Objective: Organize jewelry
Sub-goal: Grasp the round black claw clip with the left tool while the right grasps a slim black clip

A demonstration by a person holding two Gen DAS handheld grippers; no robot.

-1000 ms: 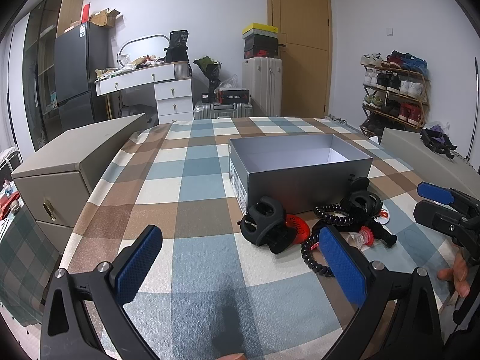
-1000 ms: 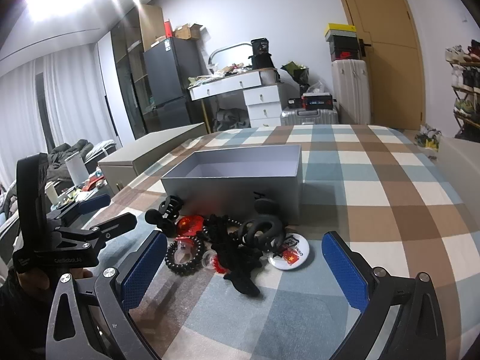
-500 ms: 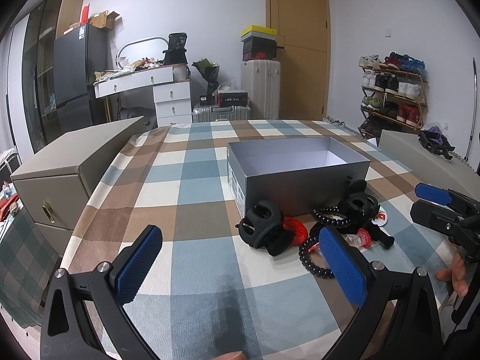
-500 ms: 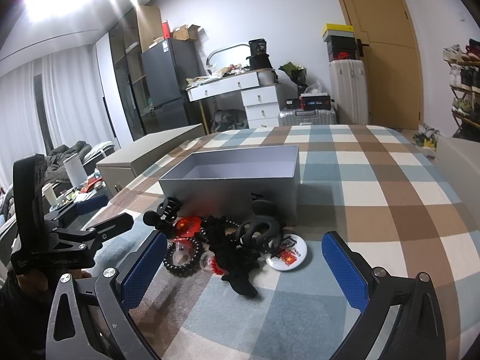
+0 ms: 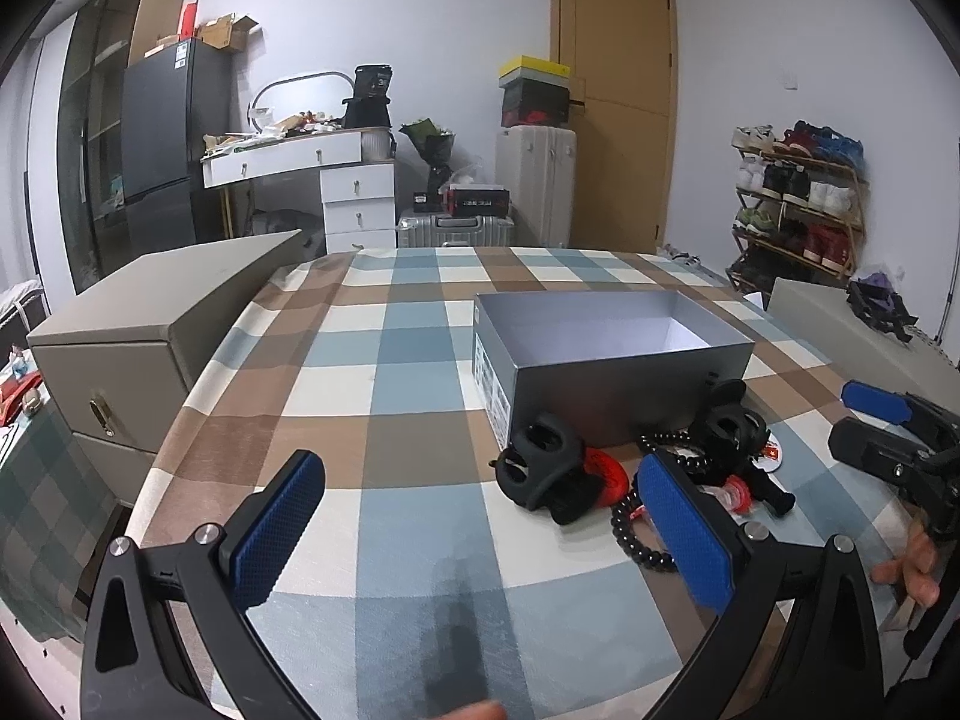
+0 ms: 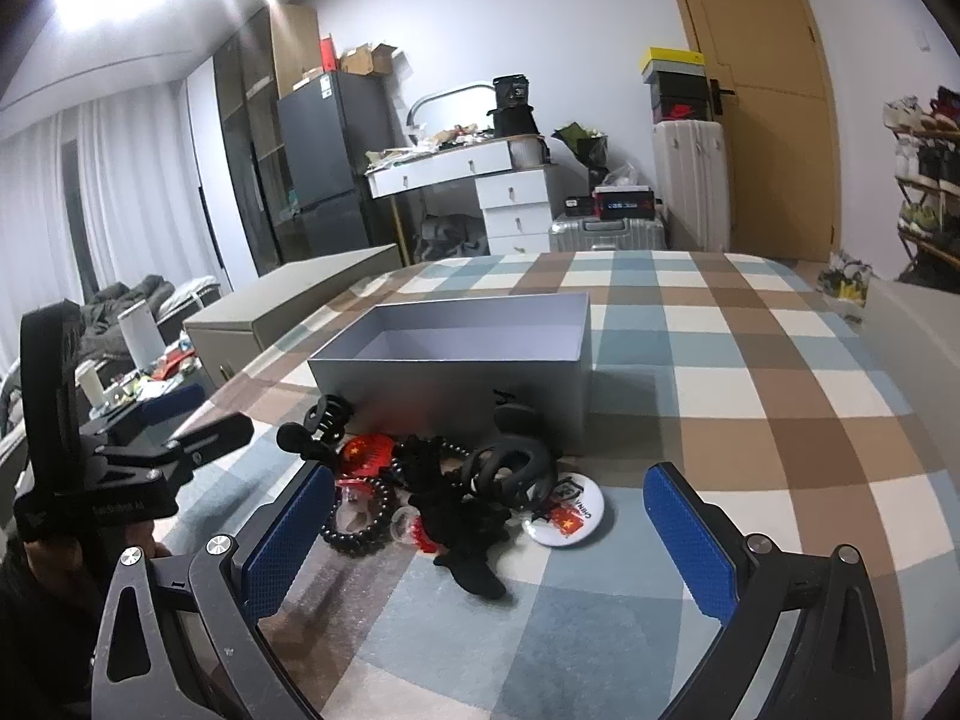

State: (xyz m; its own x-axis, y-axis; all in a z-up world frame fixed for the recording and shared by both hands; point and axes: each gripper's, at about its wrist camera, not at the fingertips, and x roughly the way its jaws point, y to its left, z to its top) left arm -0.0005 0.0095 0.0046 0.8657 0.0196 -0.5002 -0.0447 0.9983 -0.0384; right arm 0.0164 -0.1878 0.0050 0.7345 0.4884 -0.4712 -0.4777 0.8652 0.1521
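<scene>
An open grey box (image 5: 606,348) (image 6: 468,354) stands on the checked tablecloth. A pile of jewelry lies against its near side: black hair claws (image 5: 543,468) (image 6: 510,471), a black bead bracelet (image 5: 639,531) (image 6: 360,525), a red clip (image 6: 369,456), a white round badge (image 6: 570,516) and a black bow (image 6: 468,531). My left gripper (image 5: 480,531) is open and empty, a little short and left of the pile. My right gripper (image 6: 489,531) is open and empty, with the pile between its fingers.
A beige cabinet (image 5: 156,324) stands at the table's left edge. Another beige surface (image 5: 864,330) lies on the right. Behind are a fridge, a white desk (image 5: 312,162), suitcases and a shoe rack (image 5: 798,204).
Both grippers have drawn back slightly from the pile and stay open. The jewelry and the box have not moved.
</scene>
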